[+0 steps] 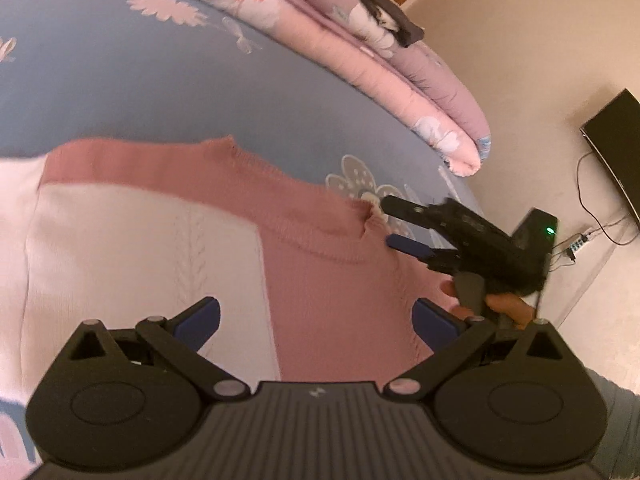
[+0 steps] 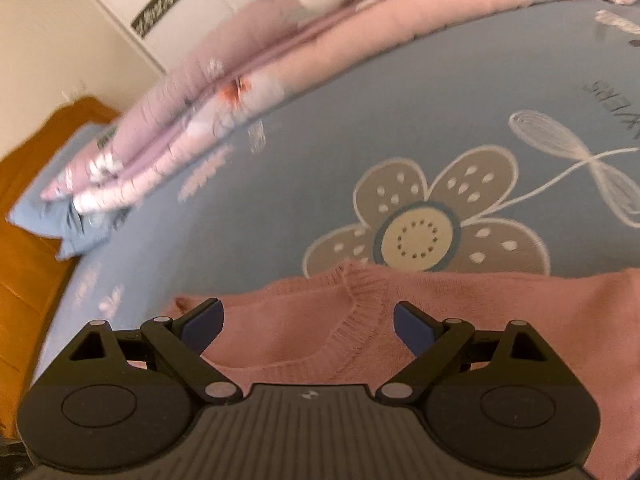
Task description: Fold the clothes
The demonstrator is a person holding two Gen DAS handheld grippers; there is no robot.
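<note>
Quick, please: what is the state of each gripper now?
Left gripper: open, empty, over the pink and white sweater.
Right gripper: open, empty, at the sweater's edge.

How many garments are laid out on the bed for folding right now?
1: a pink-and-white sweater on the blue bedsheet, under both open tongs, left and right. A dark item on the folded quilt may be clothing too; unclear.

We've got 2 fisheye cams, one per wrist, each looking fwd along its own fingers, close over the bed [image 1: 140, 80]. Left cam faces across the sweater [image 1: 320, 272] twd the right tool [image 1: 386, 220]. Right cam sits nr the neckline. Both share sweater, bedsheet, folded quilt [image 2: 224, 92].
</note>
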